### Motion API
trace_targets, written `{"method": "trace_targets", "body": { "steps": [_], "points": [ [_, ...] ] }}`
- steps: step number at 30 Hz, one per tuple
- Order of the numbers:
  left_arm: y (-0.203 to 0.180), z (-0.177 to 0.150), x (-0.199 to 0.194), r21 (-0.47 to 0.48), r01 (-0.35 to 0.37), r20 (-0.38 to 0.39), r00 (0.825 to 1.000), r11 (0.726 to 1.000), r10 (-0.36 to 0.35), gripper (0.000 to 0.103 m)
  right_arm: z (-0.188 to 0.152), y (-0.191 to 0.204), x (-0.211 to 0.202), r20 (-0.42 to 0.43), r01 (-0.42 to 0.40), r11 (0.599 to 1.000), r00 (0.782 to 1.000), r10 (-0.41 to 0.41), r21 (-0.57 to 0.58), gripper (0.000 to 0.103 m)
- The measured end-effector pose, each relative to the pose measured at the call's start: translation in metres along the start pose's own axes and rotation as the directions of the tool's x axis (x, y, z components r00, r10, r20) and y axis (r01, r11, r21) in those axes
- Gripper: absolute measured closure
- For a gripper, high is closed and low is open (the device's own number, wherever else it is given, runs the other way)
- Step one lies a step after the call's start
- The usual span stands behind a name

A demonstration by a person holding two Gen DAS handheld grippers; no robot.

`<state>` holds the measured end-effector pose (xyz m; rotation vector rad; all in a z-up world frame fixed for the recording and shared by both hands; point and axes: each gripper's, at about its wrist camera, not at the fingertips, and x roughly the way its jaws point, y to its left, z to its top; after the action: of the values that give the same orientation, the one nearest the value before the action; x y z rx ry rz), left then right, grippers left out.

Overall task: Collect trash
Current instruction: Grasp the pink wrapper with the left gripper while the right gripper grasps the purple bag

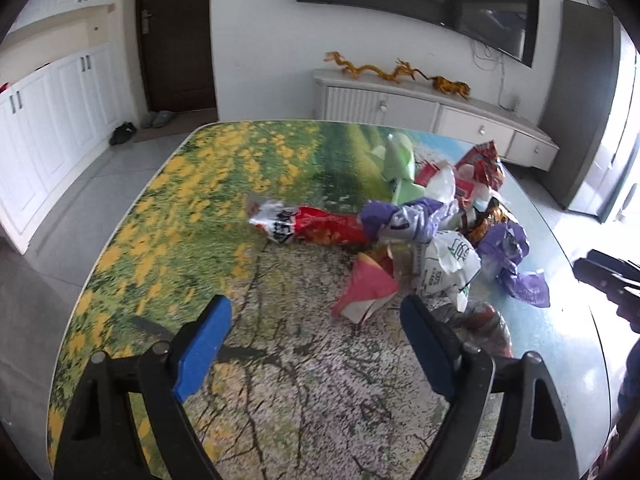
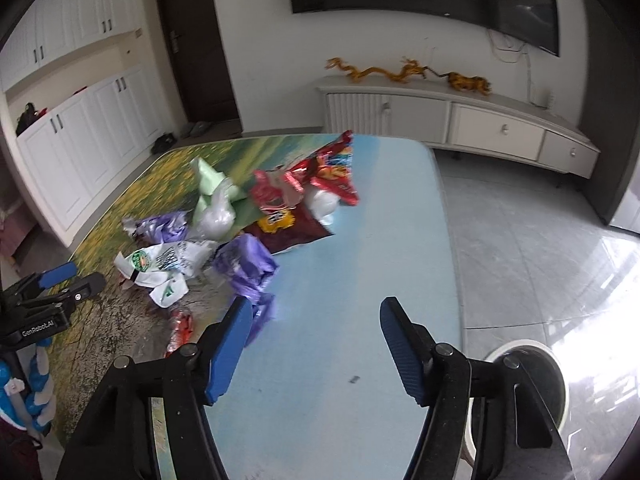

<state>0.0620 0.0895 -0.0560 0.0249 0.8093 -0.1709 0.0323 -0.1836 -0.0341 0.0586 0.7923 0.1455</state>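
Two grippers hover over the table [image 1: 168, 208], jaws apart, nothing between the pads. Left gripper [image 1: 316, 320]: pink wrapper [image 1: 366, 288] lies just ahead of its right finger, the trash pile [image 1: 452, 224] beyond. Right gripper [image 2: 316, 322]: purple bag [image 2: 244, 264] just beyond its left finger [image 2: 230, 350]. Wrappers look bunched together, likely for easy gathering.

Daylight floods in from the right of both views, past the jaws, and blows out the window side to white. In the right wrist view the floor tiles [image 2: 540, 248] to the right of the jaws carry strong glare. The tabletop [image 1: 304, 380] under the jaws is evenly lit, with only faint shadows. Motion blur softens the wrappers [image 1: 432, 236] ahead of the jaws. Fisheye bending curves the cabinet [image 1: 432, 108] and walls, and the corners go black.
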Motion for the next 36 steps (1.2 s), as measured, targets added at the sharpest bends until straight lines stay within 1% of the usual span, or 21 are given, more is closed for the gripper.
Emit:
{"method": "trace_targets", "body": {
  "steps": [4,8,11,13,14,16,17,18,19,21,22,26,32,36],
  "points": [
    [-0.008,0.006,0.012,0.028,0.043,-0.018,0.999,0.999,-0.042,0.021,0.005,0.008,0.017,-0.038,-0.060,0.998,0.997,0.060,-0.002,0.041],
    [-0.015,0.008,0.028,0.059,0.058,-0.050,0.997,0.997,-0.055,0.026,0.009,0.015,0.032,-0.062,-0.095,0.995,0.994,0.094,-0.014,0.044],
    [-0.017,0.010,0.036,0.064,0.077,-0.066,0.995,0.995,-0.073,0.031,0.012,0.021,0.045,-0.078,-0.113,0.993,0.991,0.111,-0.021,0.048],
    [-0.020,0.011,0.040,0.072,0.080,-0.072,0.995,0.994,-0.074,0.038,0.013,0.024,0.051,-0.088,-0.126,0.992,0.988,0.124,-0.022,0.049],
    [-0.021,0.012,0.042,0.074,0.083,-0.073,0.994,0.994,-0.077,0.039,0.013,0.026,0.053,-0.092,-0.131,0.991,0.987,0.129,-0.022,0.050],
    [-0.023,0.013,0.044,0.078,0.093,-0.078,0.993,0.993,-0.087,0.051,0.014,0.028,0.058,-0.101,-0.138,0.990,0.986,0.135,-0.023,0.053],
    [-0.023,0.013,0.045,0.078,0.095,-0.082,0.993,0.992,-0.089,0.055,0.014,0.029,0.059,-0.105,-0.141,0.990,0.985,0.138,-0.021,0.055],
    [-0.024,0.012,0.046,0.076,0.099,-0.087,0.992,0.992,-0.093,0.062,0.014,0.029,0.062,-0.109,-0.145,0.989,0.984,0.142,-0.020,0.057],
    [-0.024,0.012,0.047,0.074,0.103,-0.093,0.991,0.992,-0.096,0.067,0.014,0.030,0.065,-0.115,-0.151,0.988,0.982,0.148,-0.016,0.061],
    [-0.025,0.010,0.045,0.075,0.103,-0.089,0.991,0.992,-0.096,0.068,0.012,0.029,0.069,-0.125,-0.158,0.987,0.980,0.156,-0.003,0.067],
    [-0.025,0.009,0.044,0.073,0.106,-0.086,0.991,0.992,-0.100,0.068,0.011,0.028,0.070,-0.128,-0.160,0.987,0.979,0.159,0.003,0.073],
    [-0.024,0.003,0.034,0.071,0.100,-0.067,0.993,0.992,-0.095,0.068,0.007,0.026,0.065,-0.113,-0.157,0.987,0.981,0.158,0.016,0.082],
    [-0.014,-0.002,0.008,0.040,0.076,-0.032,0.997,0.996,-0.074,0.069,-0.001,0.021,0.035,-0.065,-0.161,0.986,0.984,0.163,0.042,0.083],
    [-0.008,-0.001,-0.018,0.020,0.069,0.008,0.998,0.997,-0.070,0.069,-0.009,0.008,0.010,-0.026,-0.156,0.984,0.987,0.158,0.086,0.083]
  ]
}}
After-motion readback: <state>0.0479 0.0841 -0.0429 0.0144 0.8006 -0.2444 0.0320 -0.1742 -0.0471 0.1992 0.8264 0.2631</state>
